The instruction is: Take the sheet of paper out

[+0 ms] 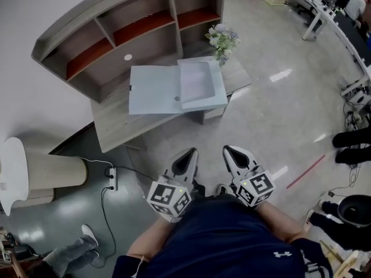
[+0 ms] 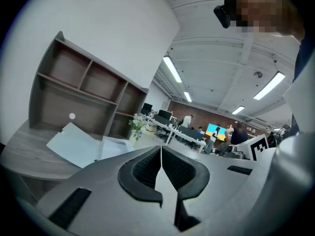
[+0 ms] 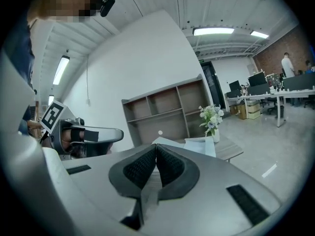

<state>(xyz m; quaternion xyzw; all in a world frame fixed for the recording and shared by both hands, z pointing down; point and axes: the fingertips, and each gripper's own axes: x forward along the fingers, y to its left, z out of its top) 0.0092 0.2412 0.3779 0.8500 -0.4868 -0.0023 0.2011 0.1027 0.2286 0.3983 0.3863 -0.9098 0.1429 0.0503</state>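
Observation:
An open light-blue file box (image 1: 155,89) lies on the wooden desk (image 1: 116,129), its lid flat to the left. A pale sheet of paper (image 1: 196,81) rests in its tray. The box also shows in the left gripper view (image 2: 78,144) and the right gripper view (image 3: 197,144). My left gripper (image 1: 191,152) and right gripper (image 1: 228,150) hang side by side over the floor, well short of the desk. Both point toward it. The left gripper's (image 2: 161,149) jaws meet with nothing between them, and so do the right gripper's (image 3: 156,146).
A curved shelf unit (image 1: 116,25) rises behind the desk. A vase of flowers (image 1: 222,39) stands at the desk's right end beside the box. A power strip (image 1: 111,178) and cable lie on the floor left of me. People's feet (image 1: 351,146) are at the right.

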